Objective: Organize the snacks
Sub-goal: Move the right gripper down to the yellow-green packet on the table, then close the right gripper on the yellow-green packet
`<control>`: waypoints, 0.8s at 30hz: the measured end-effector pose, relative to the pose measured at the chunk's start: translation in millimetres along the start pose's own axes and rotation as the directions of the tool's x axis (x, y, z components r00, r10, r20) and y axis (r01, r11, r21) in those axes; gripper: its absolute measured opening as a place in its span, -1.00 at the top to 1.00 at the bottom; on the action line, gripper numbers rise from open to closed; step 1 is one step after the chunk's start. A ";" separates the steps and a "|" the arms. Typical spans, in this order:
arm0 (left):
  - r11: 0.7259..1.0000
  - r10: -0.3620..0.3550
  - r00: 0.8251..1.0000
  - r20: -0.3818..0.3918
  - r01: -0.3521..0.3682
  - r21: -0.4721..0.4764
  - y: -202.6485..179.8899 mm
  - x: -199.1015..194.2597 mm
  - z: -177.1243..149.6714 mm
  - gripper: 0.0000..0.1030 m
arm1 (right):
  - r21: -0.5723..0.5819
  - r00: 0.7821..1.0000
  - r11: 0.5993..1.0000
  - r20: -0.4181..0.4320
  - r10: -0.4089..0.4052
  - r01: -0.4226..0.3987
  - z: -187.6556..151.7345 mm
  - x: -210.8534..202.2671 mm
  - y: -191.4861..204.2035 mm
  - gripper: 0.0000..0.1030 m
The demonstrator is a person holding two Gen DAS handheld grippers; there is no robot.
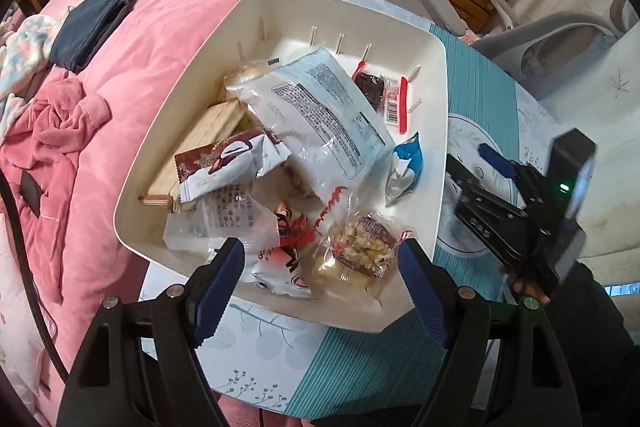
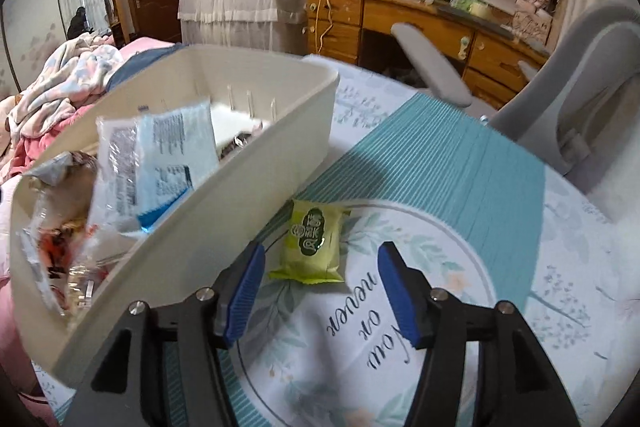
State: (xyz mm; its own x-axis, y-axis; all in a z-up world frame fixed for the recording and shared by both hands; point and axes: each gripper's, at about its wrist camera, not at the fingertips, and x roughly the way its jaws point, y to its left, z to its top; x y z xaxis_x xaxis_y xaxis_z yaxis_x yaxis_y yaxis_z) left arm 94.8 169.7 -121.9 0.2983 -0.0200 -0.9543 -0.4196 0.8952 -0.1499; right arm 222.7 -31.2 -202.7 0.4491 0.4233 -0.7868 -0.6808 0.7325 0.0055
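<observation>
A white plastic bin (image 1: 438, 75) sits on the teal and white cloth and holds several snack packets, among them a large white and blue bag (image 1: 320, 115) and a clear-wrapped pastry (image 1: 356, 247). My left gripper (image 1: 320, 259) is open and empty, just above the bin's near end. My right gripper (image 2: 320, 267) is open and empty, low over the cloth to the right of the bin (image 2: 240, 187). A small green snack packet (image 2: 310, 241) lies on the cloth just ahead of its fingertips. The right gripper also shows in the left wrist view (image 1: 480, 163).
A pink quilt (image 1: 160, 27) with crumpled clothes (image 1: 56, 123) lies left of the bin. A grey office chair (image 2: 580, 99) stands at the right, with a wooden desk and drawers (image 2: 420, 19) behind it. The cloth (image 2: 460, 195) spreads right of the bin.
</observation>
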 end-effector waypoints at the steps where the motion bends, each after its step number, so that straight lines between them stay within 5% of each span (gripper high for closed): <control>1: 1.000 -0.002 1.000 0.004 0.002 0.004 -0.6 -0.7 -1.1 -0.51 | 0.004 1.000 1.000 -0.007 0.007 -0.007 -1.2 7.1 -0.7 -0.17; 12: 1.000 0.029 1.000 -0.005 -0.030 -0.001 -0.7 2.3 -1.5 -0.51 | -0.001 0.998 0.999 -0.055 0.036 -0.036 -4.5 40.8 -1.7 -0.15; 15: 0.999 0.037 0.999 -0.008 -0.037 -0.011 3.6 2.4 -1.9 -0.51 | 0.007 0.996 0.999 -0.067 0.051 -0.050 -3.9 45.6 -1.8 0.05; 24: 1.000 -0.008 1.000 0.016 0.008 -0.026 15.1 -4.1 -3.8 -0.51 | 0.096 0.993 0.995 -0.111 0.043 -0.032 -0.3 44.4 -4.5 0.23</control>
State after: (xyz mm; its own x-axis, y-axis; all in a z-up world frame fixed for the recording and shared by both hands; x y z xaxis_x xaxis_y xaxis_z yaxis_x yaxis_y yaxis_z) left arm 83.9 181.5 -121.3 0.3154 -0.0195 -0.9488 -0.4390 0.8834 -0.1641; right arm 245.6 -15.8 -237.9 0.3529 0.3925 -0.8494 -0.6362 0.7663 0.0898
